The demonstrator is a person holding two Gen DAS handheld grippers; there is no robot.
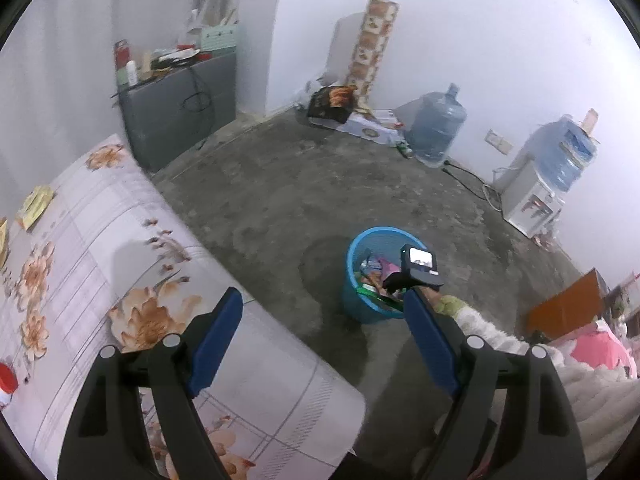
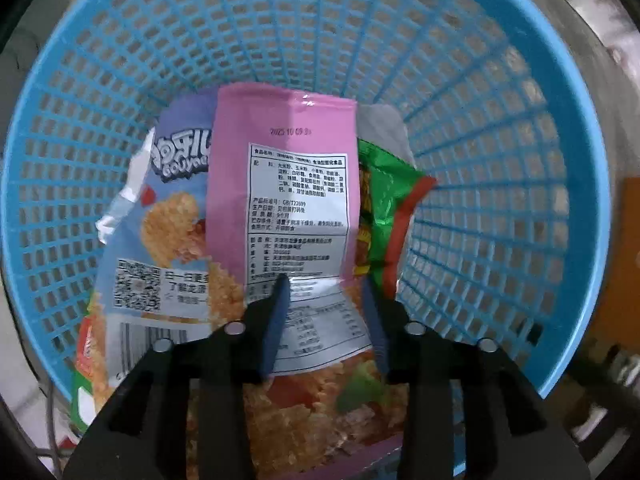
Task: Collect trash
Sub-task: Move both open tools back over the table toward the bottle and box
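1. Bare grey concrete floor (image 1: 280, 200) fills the room between white walls, with a floral-covered worktop (image 1: 120, 260) at 9 o'clock in the left wrist view.
2. Nearest in that view, the left gripper (image 1: 322, 312) hangs over the worktop's edge with its blue jaws spread wide and nothing between them.
3. Just past its right finger, at 5 o'clock, the right gripper (image 1: 394, 286) dips into the blue basket (image 1: 354, 248) that stands on the floor.
4. From the right wrist view, the right gripper (image 2: 324, 284) has its jaws clenched on the lower edge of a pink snack packet (image 2: 288, 184), held upright inside the basket (image 2: 480, 120), its printed label facing the camera.
5. At 9 o'clock of the pink packet lies a pale blue snack bag (image 2: 160, 220), partly behind it; at 3 o'clock a green wrapper (image 2: 384, 208) with a red edge leans on the mesh wall.
6. Farther off in the left wrist view, a grey cabinet (image 1: 180, 108) cluttered on top stands at 11 o'clock.
7. At 1 o'clock a blue water jug (image 1: 438, 124) stands on the floor by the wall, and a water dispenser (image 1: 536, 192) carrying another jug stands at 2 o'clock.
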